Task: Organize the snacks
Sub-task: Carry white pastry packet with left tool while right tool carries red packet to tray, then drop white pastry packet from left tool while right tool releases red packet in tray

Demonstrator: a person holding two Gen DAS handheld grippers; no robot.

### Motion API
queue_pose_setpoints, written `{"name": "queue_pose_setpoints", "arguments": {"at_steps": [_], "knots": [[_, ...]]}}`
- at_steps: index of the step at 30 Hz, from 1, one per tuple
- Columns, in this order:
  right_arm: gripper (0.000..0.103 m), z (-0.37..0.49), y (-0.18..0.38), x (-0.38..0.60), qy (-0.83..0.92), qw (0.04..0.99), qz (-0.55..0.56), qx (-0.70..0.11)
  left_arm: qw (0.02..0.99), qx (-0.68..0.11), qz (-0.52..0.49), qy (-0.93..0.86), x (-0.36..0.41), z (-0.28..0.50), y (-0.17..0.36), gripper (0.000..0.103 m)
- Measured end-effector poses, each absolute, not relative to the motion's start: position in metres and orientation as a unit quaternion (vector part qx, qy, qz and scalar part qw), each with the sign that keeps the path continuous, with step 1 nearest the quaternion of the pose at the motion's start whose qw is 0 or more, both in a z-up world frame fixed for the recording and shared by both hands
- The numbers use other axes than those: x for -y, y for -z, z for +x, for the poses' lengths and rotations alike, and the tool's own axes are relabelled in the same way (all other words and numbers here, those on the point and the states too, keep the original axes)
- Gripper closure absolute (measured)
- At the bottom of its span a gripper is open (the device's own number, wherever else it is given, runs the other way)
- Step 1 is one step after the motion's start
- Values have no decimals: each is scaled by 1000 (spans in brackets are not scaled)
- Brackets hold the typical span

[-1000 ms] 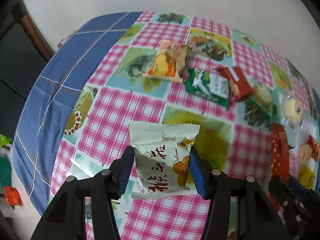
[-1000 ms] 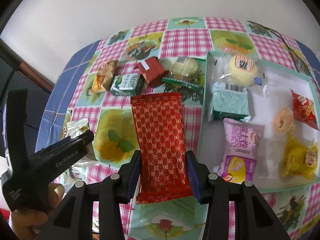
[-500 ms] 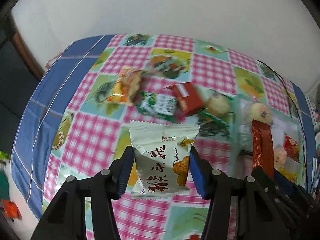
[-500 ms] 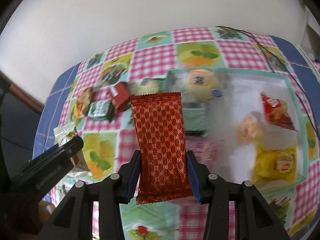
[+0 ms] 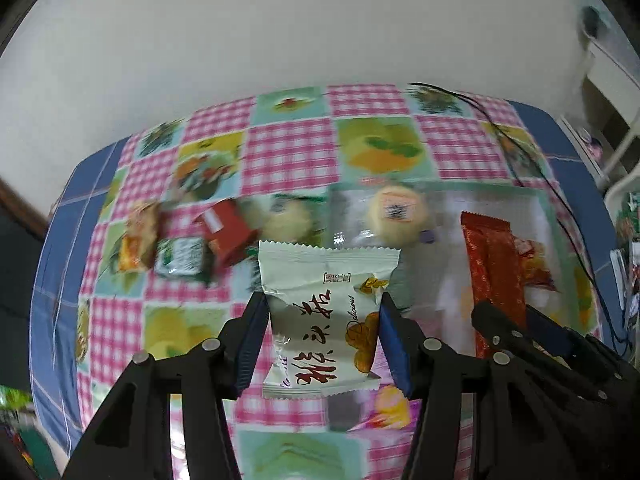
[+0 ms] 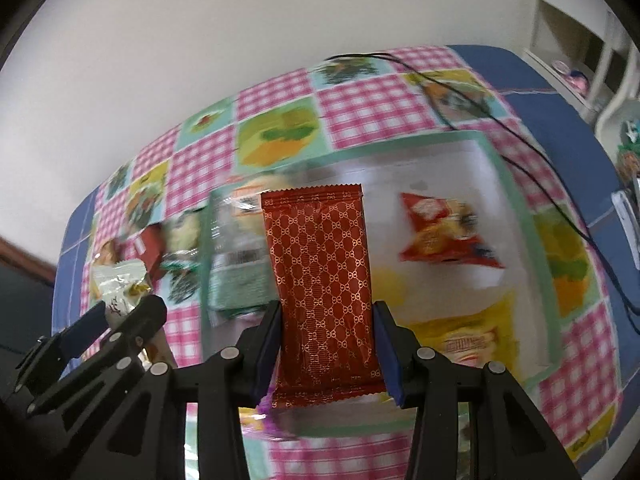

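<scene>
- Our left tool (image 5: 322, 334) squeezes a white snack packet (image 5: 326, 316) between its blue pads, up above the checked worktop (image 5: 288, 152).
- Our right tool (image 6: 326, 350) squeezes a long red snack packet (image 6: 324, 296), up above the white tray (image 6: 516, 208).
- More snacks sit in the tray, and some sit beside it.

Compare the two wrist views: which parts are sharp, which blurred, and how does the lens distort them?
Left wrist: white packet in the tongs sharp, tablecloth snacks smeared. Right wrist: red packet crisp, tray contents blurred. Both: fisheye bulge, dark corners.
</scene>
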State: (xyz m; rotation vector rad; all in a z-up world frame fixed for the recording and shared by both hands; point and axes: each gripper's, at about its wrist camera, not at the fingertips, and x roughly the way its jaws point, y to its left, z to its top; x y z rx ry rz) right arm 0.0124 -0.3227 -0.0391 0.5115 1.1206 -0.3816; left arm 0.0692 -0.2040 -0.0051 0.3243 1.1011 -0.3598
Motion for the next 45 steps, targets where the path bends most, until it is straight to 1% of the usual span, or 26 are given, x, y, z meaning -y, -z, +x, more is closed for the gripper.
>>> {"name": "queue_pose_setpoints", "arguments": {"at_steps": [9, 18, 22, 25, 26, 28, 31, 32, 33, 35, 38, 41, 45], "knots": [[56, -5, 51, 368, 223, 777, 274, -521, 813, -519, 163, 207, 253, 62, 16, 47], [56, -18, 53, 388, 240, 772, 280, -517, 801, -536, 157, 215, 267, 60, 34, 46], [54, -19, 53, 389, 241, 769, 285, -518, 801, -537, 154, 213, 266, 59, 34, 46], [54, -20, 52, 388, 241, 768, 284, -521, 804, -536, 148, 211, 261, 60, 29, 41], [53, -20, 52, 388, 240, 768, 285, -521, 805, -536, 145, 209, 259, 61, 28, 41], [46, -20, 50, 386, 241, 768, 285, -521, 806, -537, 142, 203, 254, 63, 26, 41], [42, -20, 48, 384, 238, 770, 283, -520, 807, -541, 141, 189, 244, 66, 25, 39], [40, -20, 47, 383, 237, 770, 282, -520, 807, -543, 140, 184, 241, 68, 26, 37], [37, -20, 46, 382, 235, 771, 282, -520, 807, -546, 137, 177, 237, 69, 27, 31], [33, -19, 45, 379, 231, 772, 277, -523, 808, -550, 133, 164, 229, 73, 28, 24], [28, -16, 45, 372, 225, 775, 265, -527, 810, -553, 134, 141, 216, 76, 31, 24], [23, -14, 43, 363, 219, 778, 255, -531, 811, -556, 136, 119, 204, 79, 34, 14], [16, -10, 40, 348, 205, 786, 236, -533, 813, -559, 129, 95, 189, 81, 37, 13]]}}
